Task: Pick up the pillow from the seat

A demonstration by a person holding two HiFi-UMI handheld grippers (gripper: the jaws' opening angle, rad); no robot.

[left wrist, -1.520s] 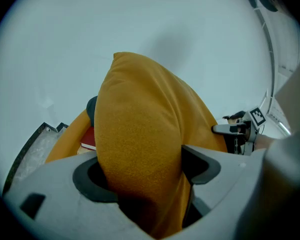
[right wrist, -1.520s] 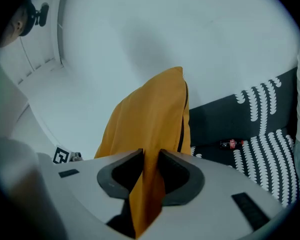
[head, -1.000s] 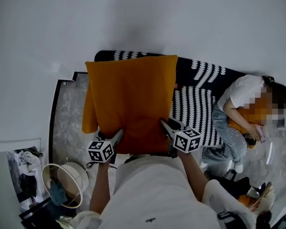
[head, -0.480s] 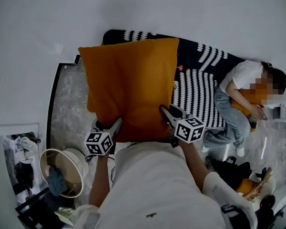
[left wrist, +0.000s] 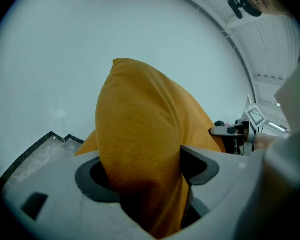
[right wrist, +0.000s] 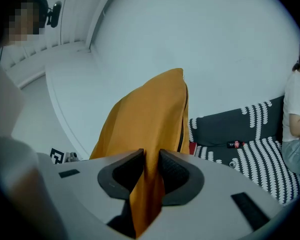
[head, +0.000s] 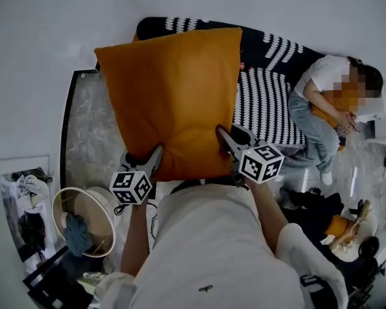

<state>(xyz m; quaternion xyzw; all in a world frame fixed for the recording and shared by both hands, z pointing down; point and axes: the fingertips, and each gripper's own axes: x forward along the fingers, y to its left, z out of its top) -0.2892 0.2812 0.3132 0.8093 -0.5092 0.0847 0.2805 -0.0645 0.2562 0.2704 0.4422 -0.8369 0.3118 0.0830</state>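
Head view: the orange pillow [head: 174, 102] is hanging higher and farther left than a second ago, clear of the striped seat [head: 270, 102]. The left gripper [head: 157, 153] is closing on its thick, puffy lower edge. The right gripper [head: 223, 136] is pinching a thin fabric fold. The cloth is looking soft, matte and square.

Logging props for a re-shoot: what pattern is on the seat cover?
The seat cover is dark with white curved stripes; the head view shows it best.
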